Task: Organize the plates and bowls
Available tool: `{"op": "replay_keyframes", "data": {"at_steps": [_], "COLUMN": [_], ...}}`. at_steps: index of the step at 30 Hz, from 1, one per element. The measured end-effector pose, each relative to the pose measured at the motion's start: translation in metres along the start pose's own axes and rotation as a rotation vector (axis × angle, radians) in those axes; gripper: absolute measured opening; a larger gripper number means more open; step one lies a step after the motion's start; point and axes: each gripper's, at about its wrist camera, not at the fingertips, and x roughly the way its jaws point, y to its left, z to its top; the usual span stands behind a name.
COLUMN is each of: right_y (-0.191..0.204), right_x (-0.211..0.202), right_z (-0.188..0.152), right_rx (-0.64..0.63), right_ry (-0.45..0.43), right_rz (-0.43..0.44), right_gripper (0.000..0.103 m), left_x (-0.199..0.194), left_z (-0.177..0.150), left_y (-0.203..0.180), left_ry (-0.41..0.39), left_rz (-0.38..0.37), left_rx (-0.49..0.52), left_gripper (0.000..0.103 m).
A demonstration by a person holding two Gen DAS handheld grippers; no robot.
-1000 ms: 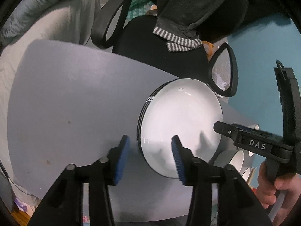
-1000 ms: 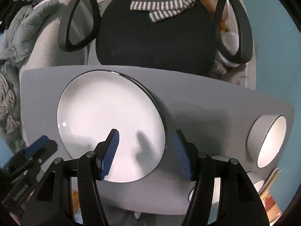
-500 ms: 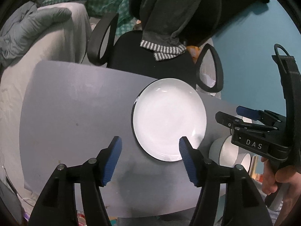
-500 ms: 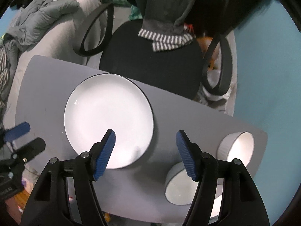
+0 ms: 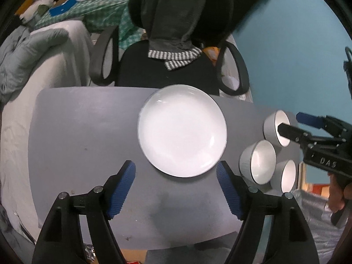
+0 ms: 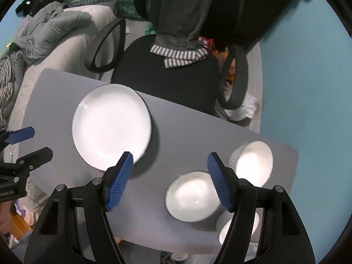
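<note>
A grey worktop (image 5: 88, 132) fronts a black chair (image 5: 162, 70); the plate (image 5: 182, 129) lies beside three bowls (image 6: 191, 198). Both grippers' fingers have just been opening, empty: left gripper (image 5: 176, 189), right gripper (image 6: 170, 180). Only the left view shows a hand (image 5: 336, 195).

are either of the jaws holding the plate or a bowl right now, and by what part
Nothing is held. The left gripper and right gripper both have open, empty jaws above the table; the plate lies free.

The letters "DAS" stand in white on the black body of the right tongs (image 5: 308, 129).

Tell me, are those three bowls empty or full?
Empty. All three bowls stand upright on the table, showing only bare white insides.
</note>
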Motion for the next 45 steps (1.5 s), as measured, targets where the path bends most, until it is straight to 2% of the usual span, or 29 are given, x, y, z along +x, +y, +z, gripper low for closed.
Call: {"op": "replay_keyframes", "data": {"at_steps": [8, 21, 29, 35, 43, 45], "right_y": [-0.04, -0.089, -0.115, -0.12, -0.129, -0.128], "right_x": [-0.006, -0.008, -0.004, 0.005, 0.045, 0.056], "right_z": [-0.029, -0.064, -0.084, -0.095, -0.105, -0.107], "right_rx": [0.07, 0.169, 0.216, 0.189, 0.199, 0.208], "right_ry": [-0.002, 0.001, 0.013, -0.018, 0.058, 0.08], "right_rz": [-0.018, 0.01, 0.02, 0.039, 0.076, 0.109], "right_gripper": [0.07, 0.07, 0.07, 0.07, 0.07, 0.07], "left_x": [0.004, 0.013, 0.029, 0.051, 0.081, 0.089], "left_z": [-0.007, -0.007, -0.004, -0.003, 0.0, -0.001], "left_y": [-0.049, -0.12, -0.145, -0.159, -0.167, -0.169], "left_ry": [0.008, 0.028, 0.069, 0.126, 0.147, 0.153], "left_rz": [0.014, 0.033, 0.023, 0.015, 0.025, 0.034], "left_rx": [0.118, 0.296, 0.345, 0.382, 0.347, 0.346], "left_gripper": [0.077, 0.077, 0.077, 0.077, 0.077, 0.077]}}
